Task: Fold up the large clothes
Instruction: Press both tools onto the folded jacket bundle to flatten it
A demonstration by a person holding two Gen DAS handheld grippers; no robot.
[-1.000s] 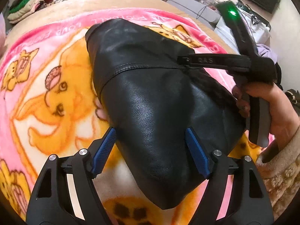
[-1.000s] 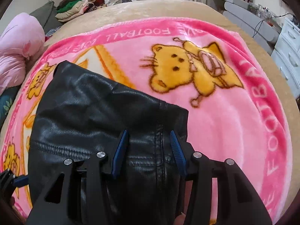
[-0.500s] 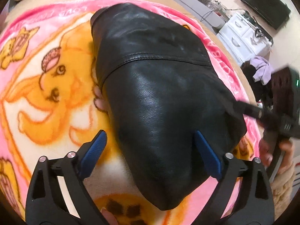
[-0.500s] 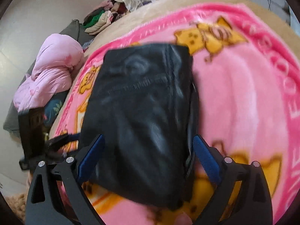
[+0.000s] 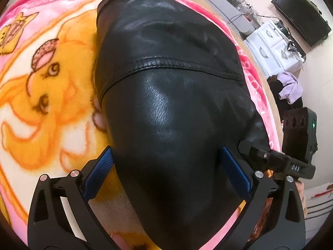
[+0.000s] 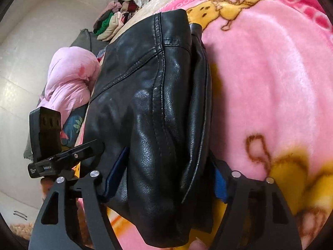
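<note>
A: What is seen nearest, taking the folded black leather jacket [image 5: 172, 112] as the landmark?

B: At its near end the left gripper [image 5: 166, 175] is spread wide, its jaws having just been opening; the jacket's bulk is straddled, but a gap shows beside each blue pad, so nothing is gripped. At the jacket's right side the right gripper [image 6: 166, 173] is set around the thick fold, its jaws having just been closing. Leather is bunched against its left pad; whether the far pad presses cannot be told.

A: And where is the jacket itself laid?

B: It is laid as a bundle on the pink cartoon blanket [image 6: 270, 79], which shows on every side of it. Beyond its far left, a pink quilt bundle [image 6: 70, 79] and a pile of folded clothes [image 6: 112, 23] are seen; beyond its far right, white drawers [image 5: 272, 50].

A: What might go wrong from here?

B: The stiff, glossy leather may be expected to spring open if the bundle is lifted on one side only. The smooth surface could slip through a partial pinch. The inner layer showing at the right edge might be missed, so that only the outer layer is taken and the fold is undone.
</note>
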